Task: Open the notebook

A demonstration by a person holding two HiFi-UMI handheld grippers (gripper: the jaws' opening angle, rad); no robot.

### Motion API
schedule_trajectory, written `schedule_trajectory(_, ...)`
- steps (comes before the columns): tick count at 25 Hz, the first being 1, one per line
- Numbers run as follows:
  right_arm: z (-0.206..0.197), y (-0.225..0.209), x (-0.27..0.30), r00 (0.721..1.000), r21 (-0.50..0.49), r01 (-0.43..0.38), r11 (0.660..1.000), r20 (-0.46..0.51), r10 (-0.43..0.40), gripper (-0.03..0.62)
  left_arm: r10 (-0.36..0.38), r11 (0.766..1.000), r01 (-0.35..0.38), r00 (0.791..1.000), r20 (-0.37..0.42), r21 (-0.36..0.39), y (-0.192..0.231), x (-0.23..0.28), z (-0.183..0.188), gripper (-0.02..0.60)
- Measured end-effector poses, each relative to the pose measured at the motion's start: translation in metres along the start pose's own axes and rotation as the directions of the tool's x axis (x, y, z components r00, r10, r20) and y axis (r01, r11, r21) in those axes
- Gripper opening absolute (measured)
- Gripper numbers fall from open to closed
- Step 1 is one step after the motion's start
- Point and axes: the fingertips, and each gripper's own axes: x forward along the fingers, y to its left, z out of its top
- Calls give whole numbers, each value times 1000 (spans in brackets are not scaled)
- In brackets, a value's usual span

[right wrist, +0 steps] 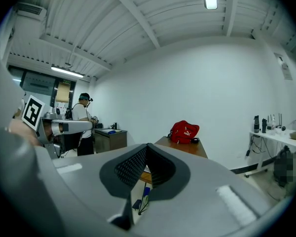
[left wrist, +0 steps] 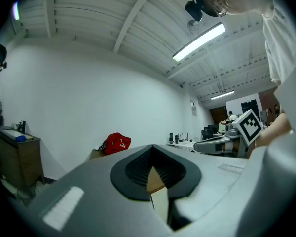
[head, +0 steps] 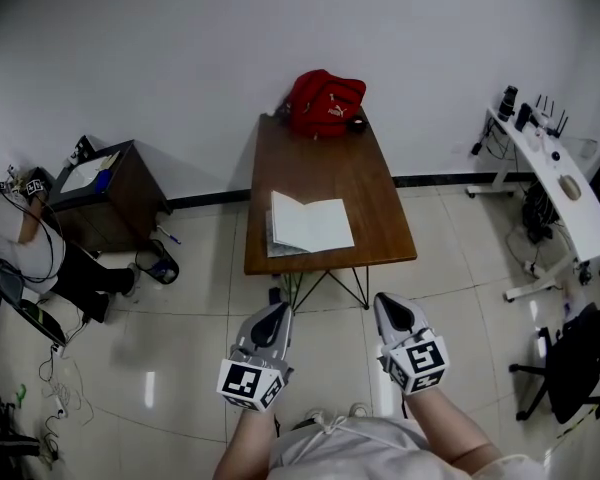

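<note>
The notebook lies open on the near end of the brown table, white pages up. My left gripper and right gripper hang side by side in front of the table's near edge, apart from the notebook, both pointing level toward it. Each has its jaws together with nothing between them. In the left gripper view the left gripper faces the wall, with the right gripper beside it. In the right gripper view the right gripper points along the table.
A red bag sits at the table's far end against the wall. A dark cabinet and a person are at the left. A white desk and an office chair stand at the right.
</note>
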Motion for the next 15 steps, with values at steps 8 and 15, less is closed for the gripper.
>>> schedule_trajectory(8, 0, 0, -1, 1000, -3, -7, 1000, -1, 7, 6, 0, 1000, 0, 1000, -12, -3, -2, 3, -4, 5)
schedule_trajectory(15, -3, 3, 0, 1000, -3, -19, 1000, -11, 19, 6, 2, 1000, -2, 1000, -6, -18, -4, -1, -4, 5)
